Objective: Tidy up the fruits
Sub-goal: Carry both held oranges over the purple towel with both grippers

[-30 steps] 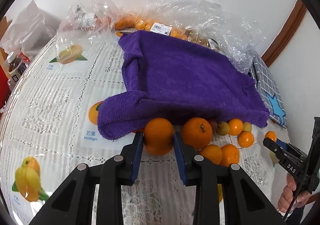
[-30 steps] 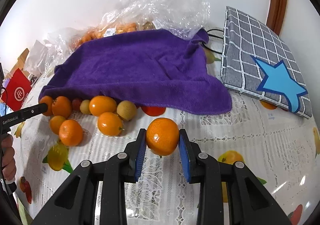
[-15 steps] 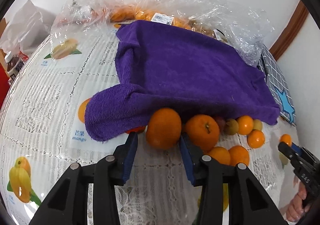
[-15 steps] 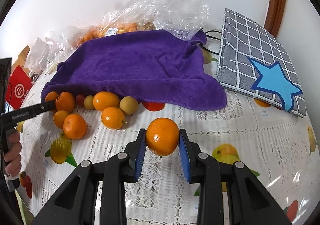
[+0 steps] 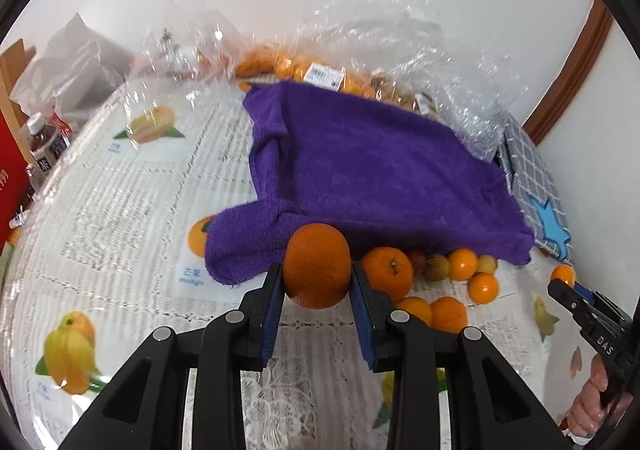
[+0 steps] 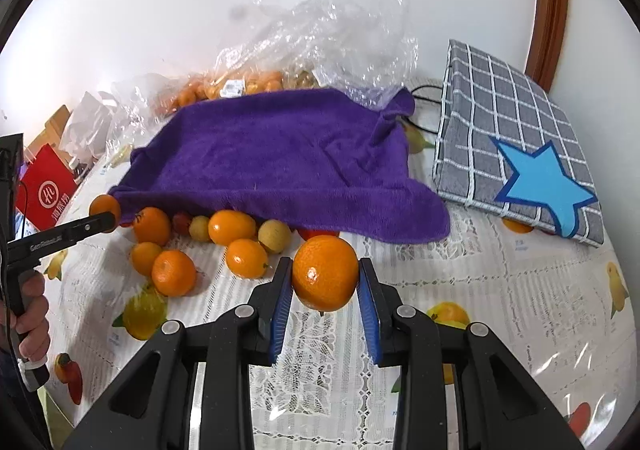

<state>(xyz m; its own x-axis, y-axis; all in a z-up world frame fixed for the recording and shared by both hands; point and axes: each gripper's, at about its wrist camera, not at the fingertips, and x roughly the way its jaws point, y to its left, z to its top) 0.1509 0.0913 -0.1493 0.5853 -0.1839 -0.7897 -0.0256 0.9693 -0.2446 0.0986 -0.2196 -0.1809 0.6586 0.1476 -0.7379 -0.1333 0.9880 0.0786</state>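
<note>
My left gripper (image 5: 317, 282) is shut on an orange (image 5: 317, 265), held just in front of the purple towel (image 5: 376, 170). My right gripper (image 6: 325, 282) is shut on another orange (image 6: 325, 273), held above the tablecloth near the towel's (image 6: 280, 162) front edge. Several loose oranges and small yellowish fruits (image 6: 236, 234) lie along the towel's front edge; they also show in the left wrist view (image 5: 444, 278). The right gripper also shows in the left wrist view (image 5: 560, 284), the left gripper in the right wrist view (image 6: 108, 216).
A clear plastic bag of oranges (image 5: 320, 74) lies behind the towel. A grey checked bag with a blue star (image 6: 520, 154) sits right. A red box (image 6: 46, 186) and bottles (image 5: 40, 146) stand at the left. The lace tablecloth (image 6: 480, 290) covers the table.
My left gripper opened around its orange half a second ago and is closed on it again, lifted slightly. My right gripper keeps its orange and has moved a little toward the towel.
</note>
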